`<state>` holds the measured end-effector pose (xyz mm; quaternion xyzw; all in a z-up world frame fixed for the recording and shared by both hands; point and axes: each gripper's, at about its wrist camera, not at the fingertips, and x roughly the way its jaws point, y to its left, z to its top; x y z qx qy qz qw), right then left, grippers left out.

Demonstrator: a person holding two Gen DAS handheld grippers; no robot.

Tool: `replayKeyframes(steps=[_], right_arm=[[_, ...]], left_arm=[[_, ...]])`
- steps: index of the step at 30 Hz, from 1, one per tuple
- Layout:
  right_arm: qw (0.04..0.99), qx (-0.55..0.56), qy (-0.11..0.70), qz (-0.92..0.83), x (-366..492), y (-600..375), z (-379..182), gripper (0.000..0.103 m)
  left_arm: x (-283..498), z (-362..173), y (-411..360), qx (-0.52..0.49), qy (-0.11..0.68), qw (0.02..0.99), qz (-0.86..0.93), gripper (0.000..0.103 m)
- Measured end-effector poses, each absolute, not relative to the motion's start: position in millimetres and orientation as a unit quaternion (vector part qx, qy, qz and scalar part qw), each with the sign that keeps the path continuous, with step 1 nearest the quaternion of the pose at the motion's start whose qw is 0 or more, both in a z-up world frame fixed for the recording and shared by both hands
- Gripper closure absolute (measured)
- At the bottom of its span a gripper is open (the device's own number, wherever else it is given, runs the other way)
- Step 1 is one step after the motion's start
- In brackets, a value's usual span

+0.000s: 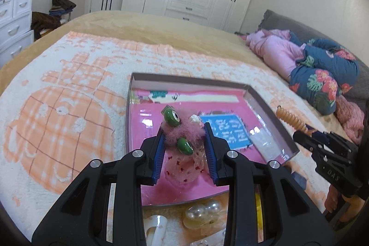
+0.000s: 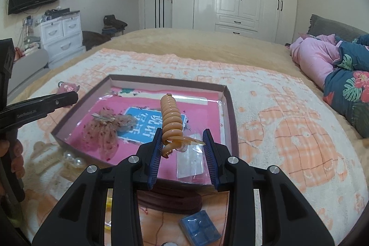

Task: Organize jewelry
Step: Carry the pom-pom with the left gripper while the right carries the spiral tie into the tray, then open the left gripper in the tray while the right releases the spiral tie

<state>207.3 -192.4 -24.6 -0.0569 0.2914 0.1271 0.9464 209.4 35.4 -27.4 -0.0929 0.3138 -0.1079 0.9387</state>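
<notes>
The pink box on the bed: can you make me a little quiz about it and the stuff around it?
1. True or false: the left hand-held gripper holds a fluffy pink hair accessory with green beads.
2. What does the right hand-held gripper hold? A) orange spiral hair tie B) watch C) comb
3. Fill in: the pink mesh bow lies ___ the box.

Key: 1 true; 2 A; 3 inside.

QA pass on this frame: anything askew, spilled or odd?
Mostly the orange spiral hair tie: the right gripper pinches only its tail, so the coil sticks up loose. Pearl clip and blue case lie outside the box.
</notes>
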Motion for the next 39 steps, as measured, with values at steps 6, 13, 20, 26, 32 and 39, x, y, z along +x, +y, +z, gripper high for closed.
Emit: replayKeyframes(steps=[6,13,20,26,32,39], right_arm=[[0.945,-0.071,0.298,0.114,212.1,-185.7,-35.2,0.07],[0.94,-0.073,0.317,0.106,221.1,-181.8,-46.2,0.069],[0.93,-0.082,0.343,0.109,230.1,-171.8,-59.4,0.069],[0.923,-0.079,0.361,0.111,235.8,-164.9,-66.1,0.069],[0.921,-0.068,0.366,0.116,235.0,-165.4,-66.1,0.068],[0.931,-0.05,0.344,0.113,221.6,-172.9,-55.6,0.051]], left_arm=[[215.2,-40.2,35.2,-0.092,0.33,0.933,-0.11,0.08],[217.8,-48.3,30.7,-0.091,0.339,0.929,-0.116,0.079],[218.2,-47.6,30.5,-0.094,0.34,0.928,-0.118,0.069],[217.5,-48.7,34.4,-0.096,0.344,0.927,-0.118,0.063],[214.2,-45.1,36.3,-0.097,0.34,0.928,-0.116,0.054],[208.4,-33.9,49.4,-0.105,0.327,0.934,-0.1,0.042]])
